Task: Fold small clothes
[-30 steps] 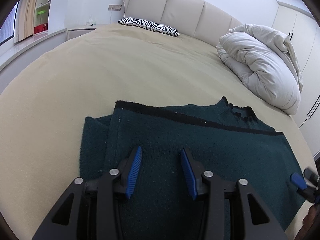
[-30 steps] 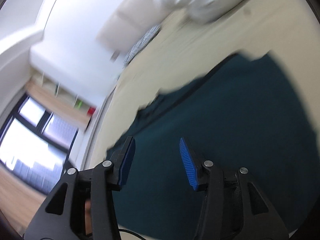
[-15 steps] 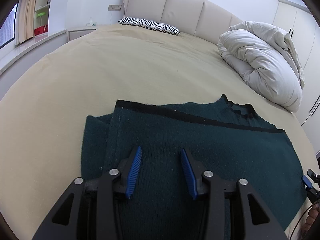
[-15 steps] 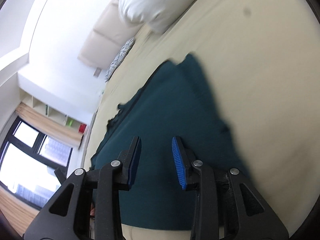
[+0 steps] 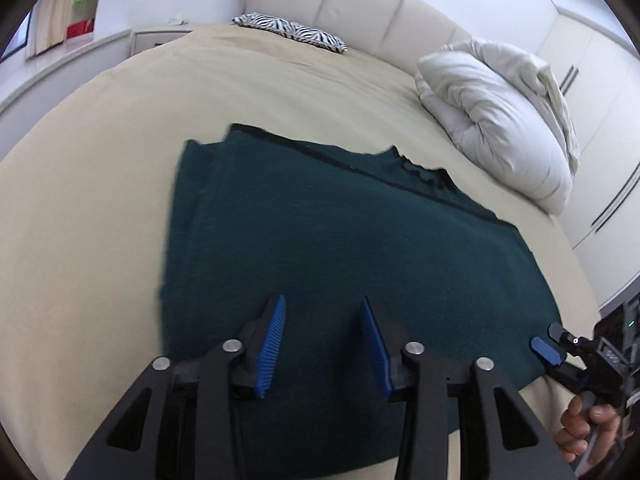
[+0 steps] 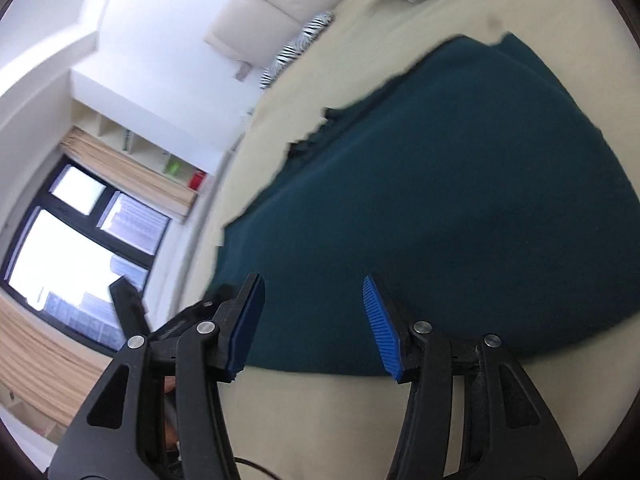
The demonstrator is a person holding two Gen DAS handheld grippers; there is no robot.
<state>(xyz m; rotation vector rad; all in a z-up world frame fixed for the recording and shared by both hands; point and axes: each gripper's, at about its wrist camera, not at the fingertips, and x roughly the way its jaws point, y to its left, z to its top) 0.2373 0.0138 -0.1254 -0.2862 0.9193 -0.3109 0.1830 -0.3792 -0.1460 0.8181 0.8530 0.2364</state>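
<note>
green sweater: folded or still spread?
Partly folded: the sweater lies flat on the bed, one layer doubled over along its left and far edges.

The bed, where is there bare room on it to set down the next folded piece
The beige sheet is bare between the dark green sweater and the zebra pillow, and all along the sweater's left side. A narrow strip runs between the sweater and the bundled white duvet. The near edge is crowded: both open grippers, left and right, hover there.
</note>
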